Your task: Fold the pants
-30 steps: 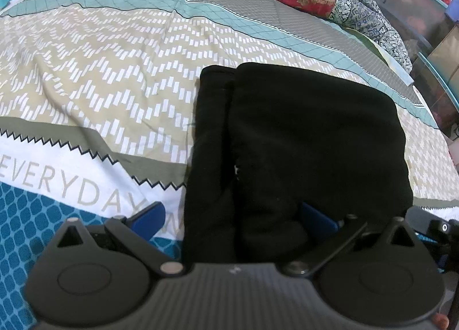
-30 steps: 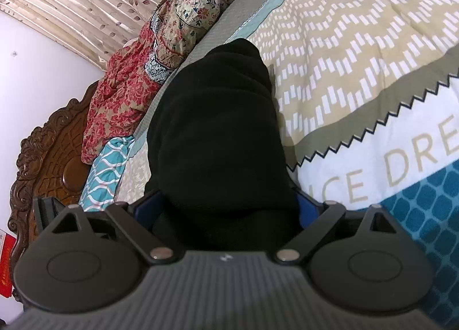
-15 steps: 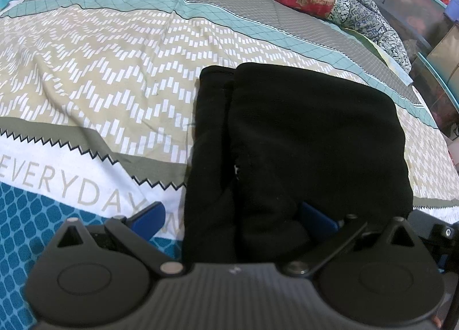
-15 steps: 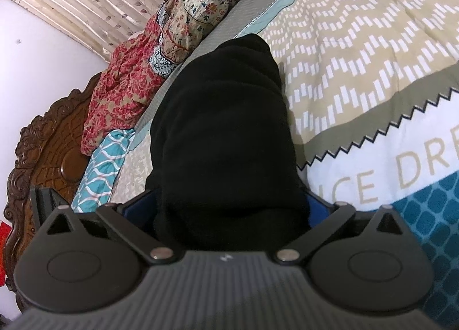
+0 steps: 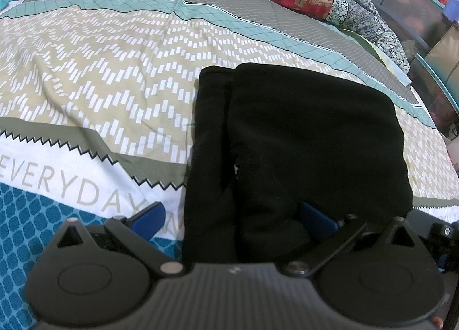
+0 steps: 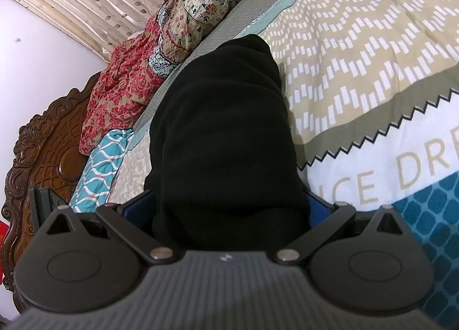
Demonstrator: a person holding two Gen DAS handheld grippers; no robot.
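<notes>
pants (image 5: pixel 301 140) dead ahead of both, folded stack | left hand-held gripper (image 5: pixel 232 215) wide, straddling near edge | right hand-held gripper (image 6: pixel 229 203) wide, long axis running straight away on bed (image 6: pixel 358 57)

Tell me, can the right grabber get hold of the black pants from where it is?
Probably yes. The right gripper is wide open, and the folded black pants already bulge between its blue fingers on the bedspread. Nothing blocks it; it only needs to close.
</notes>
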